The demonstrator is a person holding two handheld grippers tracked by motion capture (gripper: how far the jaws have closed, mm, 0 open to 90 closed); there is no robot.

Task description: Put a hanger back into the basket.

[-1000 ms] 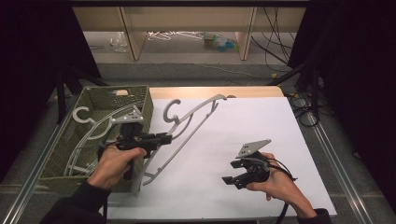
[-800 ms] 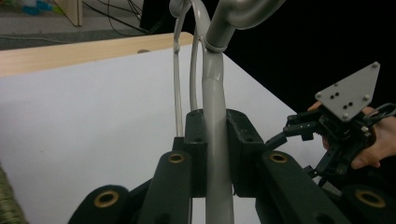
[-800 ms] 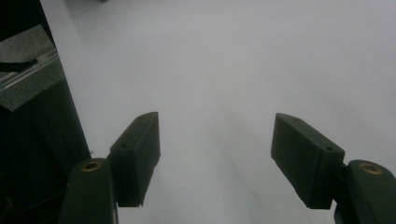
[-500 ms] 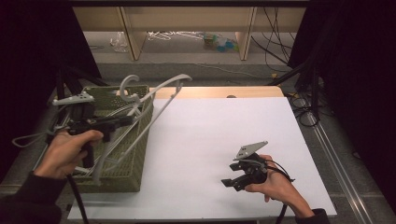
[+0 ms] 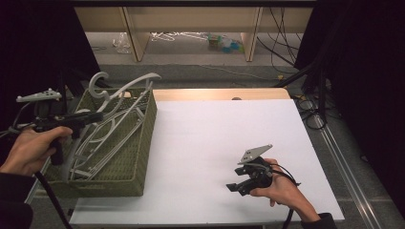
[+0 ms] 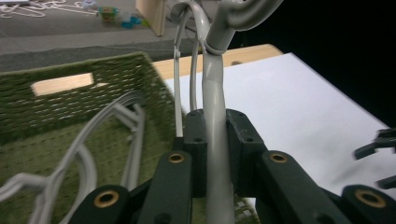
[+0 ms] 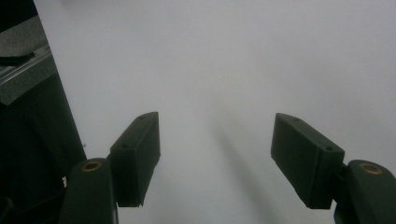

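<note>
left gripper [image 5: 90,117] is clamped on a grey hanger [image 6: 215,107], held over the green basket [image 5: 138,157] | hook [image 5: 98,82] is raised past the far rim | right gripper [image 5: 241,183] is spread wide, unloaded, low over the white table [image 5: 205,138], well apart

Left claw [image 5: 98,116] clamped shut, raised; right claw [image 5: 232,183] wide open, low.
</note>
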